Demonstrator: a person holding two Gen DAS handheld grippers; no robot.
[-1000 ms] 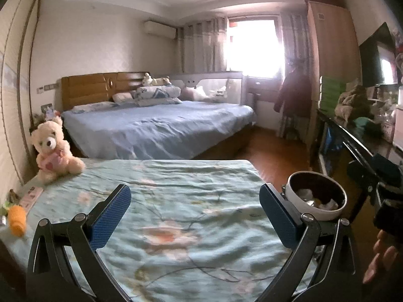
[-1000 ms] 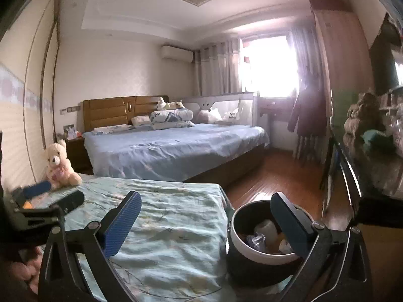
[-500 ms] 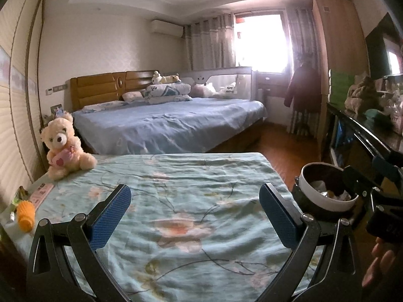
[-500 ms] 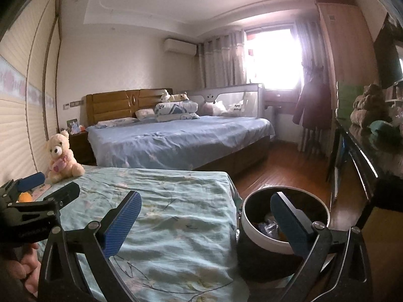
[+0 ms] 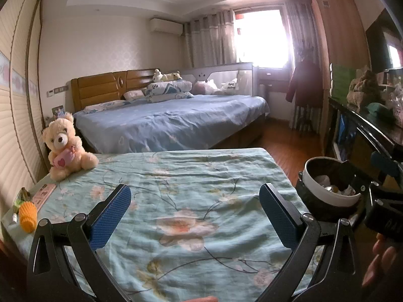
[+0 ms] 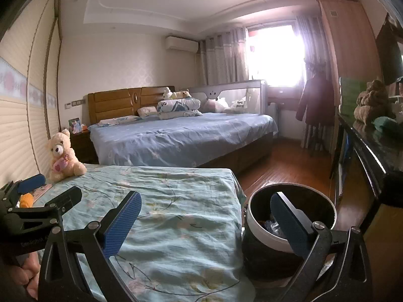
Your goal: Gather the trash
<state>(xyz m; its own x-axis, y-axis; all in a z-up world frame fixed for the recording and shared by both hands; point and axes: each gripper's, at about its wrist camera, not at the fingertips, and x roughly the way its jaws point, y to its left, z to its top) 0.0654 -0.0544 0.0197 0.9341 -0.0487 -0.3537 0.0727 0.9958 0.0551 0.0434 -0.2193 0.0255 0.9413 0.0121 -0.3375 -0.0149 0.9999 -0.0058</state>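
Note:
A round trash bin [image 5: 327, 196] with a white rim and dark body stands at the right edge of the table with the floral cloth [image 5: 191, 201]; crumpled trash lies inside it. It also shows in the right wrist view [image 6: 272, 236]. My left gripper [image 5: 195, 216] is open and empty above the cloth. My right gripper [image 6: 201, 224] is open and empty, its right finger in front of the bin. An orange spiky object [image 5: 27, 214] and small wrappers [image 5: 22, 196] lie at the cloth's left edge.
A cream teddy bear [image 5: 64, 148] sits at the table's far left corner. A pink card [image 5: 44, 193] lies near it. A big bed [image 5: 171, 123] stands behind. A dark sideboard [image 5: 365, 130] runs along the right; wood floor [image 6: 284, 171] lies between.
Both grippers have drawn back and tilted up a little; the bin now sits lower and farther right in the left view. Both stay open.

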